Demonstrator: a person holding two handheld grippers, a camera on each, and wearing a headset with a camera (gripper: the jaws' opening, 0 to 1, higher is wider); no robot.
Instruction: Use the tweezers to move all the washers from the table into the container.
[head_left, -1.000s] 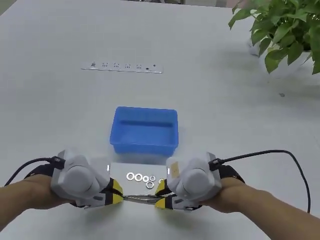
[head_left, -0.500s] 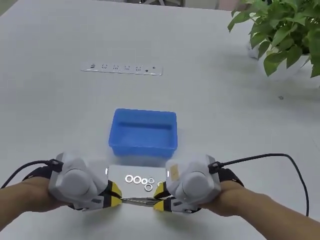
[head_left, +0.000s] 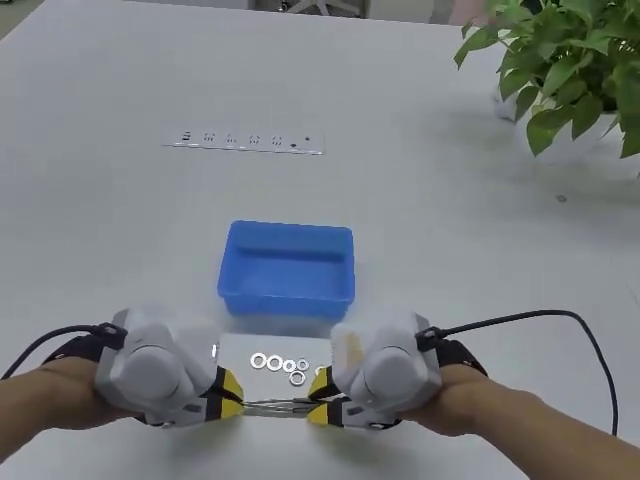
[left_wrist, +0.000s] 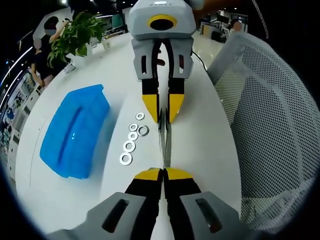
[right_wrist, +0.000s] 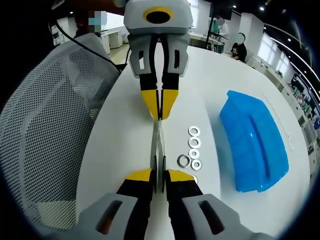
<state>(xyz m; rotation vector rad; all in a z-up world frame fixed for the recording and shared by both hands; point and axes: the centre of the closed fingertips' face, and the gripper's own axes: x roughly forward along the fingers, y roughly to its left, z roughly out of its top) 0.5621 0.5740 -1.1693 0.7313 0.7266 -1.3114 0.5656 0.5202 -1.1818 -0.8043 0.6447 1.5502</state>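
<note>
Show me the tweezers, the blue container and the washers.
tweezers (left_wrist: 167, 147): left gripper view, midway along one arm.
blue container (head_left: 286, 297): head view, its near wall.
washers (head_left: 259, 361): head view, leftmost washer of the row.

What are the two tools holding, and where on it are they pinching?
The tweezers. Both tools hold them together: the left tool pinches one end and the right tool pinches the other end.
</note>
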